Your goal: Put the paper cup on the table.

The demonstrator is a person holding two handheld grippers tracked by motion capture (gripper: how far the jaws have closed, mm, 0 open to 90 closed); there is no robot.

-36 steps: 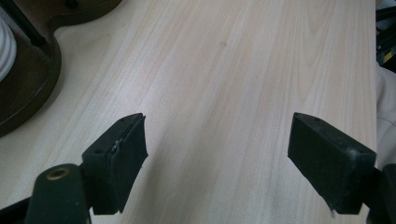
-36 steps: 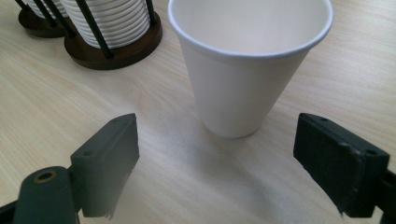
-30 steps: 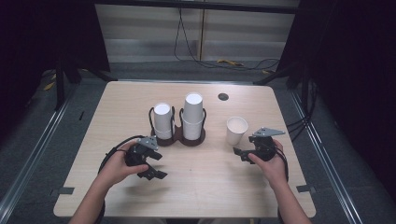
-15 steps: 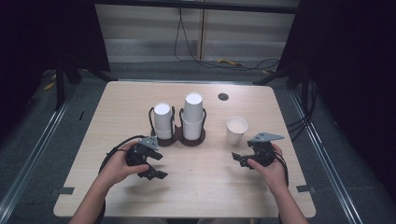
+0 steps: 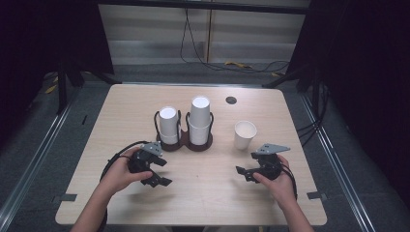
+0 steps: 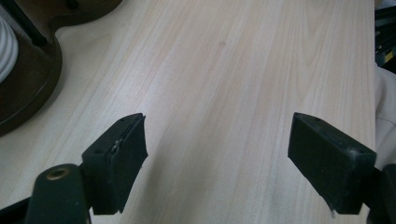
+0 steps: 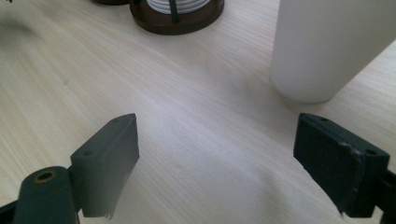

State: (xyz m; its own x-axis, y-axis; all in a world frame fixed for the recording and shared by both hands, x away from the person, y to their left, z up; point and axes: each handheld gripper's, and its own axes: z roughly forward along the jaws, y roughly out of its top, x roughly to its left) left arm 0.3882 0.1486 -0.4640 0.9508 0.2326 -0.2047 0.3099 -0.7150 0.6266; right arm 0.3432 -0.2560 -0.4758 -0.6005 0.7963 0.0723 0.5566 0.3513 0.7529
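- A person's two hands rest on the pale wood-grain counter (image 5: 203,193), each holding a black two-jaw tool; the left hand-held gripper (image 5: 159,172) sits toward the near left, and the right hand-held gripper (image 5: 244,172) toward the near right.
- The left hand-held gripper (image 6: 236,158) is released, jaws spread wide over bare wood with nothing between them.
- The right hand-held gripper (image 7: 231,163) is likewise released, jaws wide apart and empty above the counter.
- A single white paper cup (image 5: 245,135) stands upright, mouth up, on the right half of the counter, just beyond the right hand-held gripper and apart from it; in the right gripper view the cup's white wall (image 7: 327,46) rises beyond the jaw seen at the right there, without touching it.
- A dark brown double cup holder with thin black wire loops (image 5: 183,142) stands mid-counter, left of the lone cup.
- Its left ring holds a short stack of white cups, turned bottom-up (image 5: 168,124); its right ring holds a taller such stack (image 5: 200,121).
- In the left gripper view the holder's rounded brown base (image 6: 28,88) shows at the far left edge.
- A small dark round grommet (image 5: 231,100) sits in the counter's far side, right of centre.
- Black cables (image 5: 113,162) loop from the left hand-held gripper across the near counter.
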